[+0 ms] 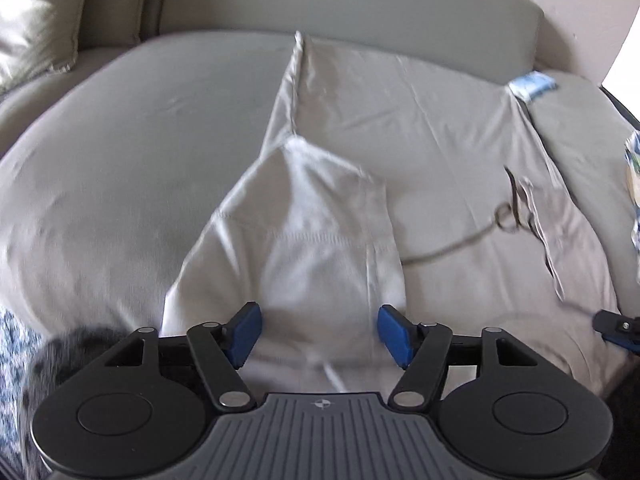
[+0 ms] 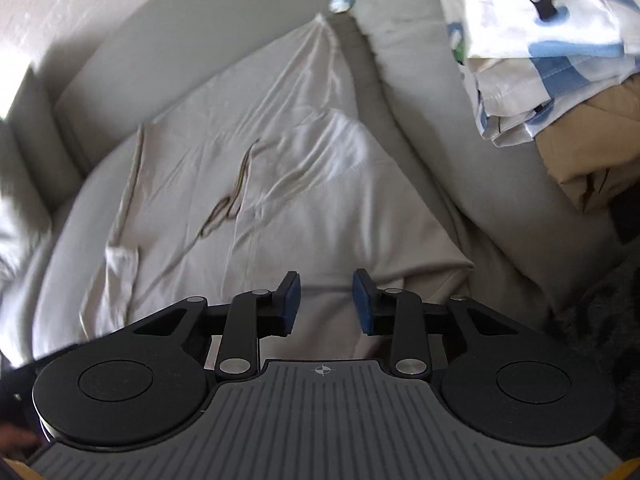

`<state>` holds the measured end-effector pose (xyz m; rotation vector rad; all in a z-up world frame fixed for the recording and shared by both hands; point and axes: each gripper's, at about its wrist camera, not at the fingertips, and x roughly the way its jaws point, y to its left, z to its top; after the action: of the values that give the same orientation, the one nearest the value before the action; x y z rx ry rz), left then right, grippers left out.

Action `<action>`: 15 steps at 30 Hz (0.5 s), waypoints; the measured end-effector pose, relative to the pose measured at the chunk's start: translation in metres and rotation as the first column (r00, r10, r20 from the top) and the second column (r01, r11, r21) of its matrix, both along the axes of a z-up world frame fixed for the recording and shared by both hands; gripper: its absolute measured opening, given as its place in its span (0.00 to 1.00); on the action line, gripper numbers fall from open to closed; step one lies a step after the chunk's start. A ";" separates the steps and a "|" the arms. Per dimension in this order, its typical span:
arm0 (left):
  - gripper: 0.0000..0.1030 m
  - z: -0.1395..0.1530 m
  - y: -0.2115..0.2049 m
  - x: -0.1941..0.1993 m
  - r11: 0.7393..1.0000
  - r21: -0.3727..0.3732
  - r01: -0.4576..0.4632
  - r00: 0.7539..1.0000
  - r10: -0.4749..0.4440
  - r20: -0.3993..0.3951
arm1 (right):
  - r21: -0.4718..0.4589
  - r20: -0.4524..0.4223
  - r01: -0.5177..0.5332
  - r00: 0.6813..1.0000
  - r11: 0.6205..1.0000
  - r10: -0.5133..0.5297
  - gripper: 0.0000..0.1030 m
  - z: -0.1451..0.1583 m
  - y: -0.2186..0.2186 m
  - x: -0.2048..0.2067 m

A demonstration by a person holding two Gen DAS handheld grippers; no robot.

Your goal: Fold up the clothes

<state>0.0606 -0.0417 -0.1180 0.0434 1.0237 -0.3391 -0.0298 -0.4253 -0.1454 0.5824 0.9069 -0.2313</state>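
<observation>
In the left wrist view, one pale grey garment point(image 1: 400, 128) is seen spread on a grey sofa seat point(image 1: 120, 128), with one folded-over flap point(image 1: 304, 224) lying on top of it near the camera. One dark drawstring point(image 1: 512, 208) is seen curled across the cloth to the right. The left gripper point(image 1: 319, 336) is held just above the near edge of the flap, its two blue pads point(image 1: 245, 332) standing well apart with cloth below them but nothing pinched between them. One cushion point(image 1: 36, 20) is seen at the upper left corner, a patterned rug point(image 1: 12, 344) at the lower left, and a plain wall point(image 1: 580, 8) at the upper right. The tip of the other gripper is caught at the right edge.

In the right wrist view, the same garment point(image 2: 200, 140) and its flap point(image 2: 340, 200) are seen from the opposite side, with the drawstring point(image 2: 232, 196) to the left of the flap. The right gripper point(image 2: 326, 300) is held over the near hem; its pads point(image 2: 366, 300) are set closer together than the left pair, yet a gap is kept and no cloth is clamped. Shown only here is a stack at the upper right: one white item with blue and green print point(image 2: 540, 40) lying on one tan item point(image 2: 592, 148). A sofa back cushion point(image 2: 440, 120) is seen beside the garment.
</observation>
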 end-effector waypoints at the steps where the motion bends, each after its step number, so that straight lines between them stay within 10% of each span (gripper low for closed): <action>1: 0.62 0.001 0.002 -0.003 1.000 -0.005 0.001 1.000 -0.001 -0.015 | -0.002 -0.010 -0.012 1.000 1.000 0.012 0.36 0.002 0.002 -0.003; 15: 0.59 -0.008 -0.013 -0.037 0.990 -0.070 0.124 0.989 -0.129 -0.065 | 0.033 -0.027 -0.047 0.998 0.998 0.048 0.34 0.006 0.015 -0.031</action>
<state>0.0237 -0.0545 -0.1258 0.0378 1.0807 -0.4928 -0.0606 -0.4101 -0.1393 0.5881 0.9517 -0.1821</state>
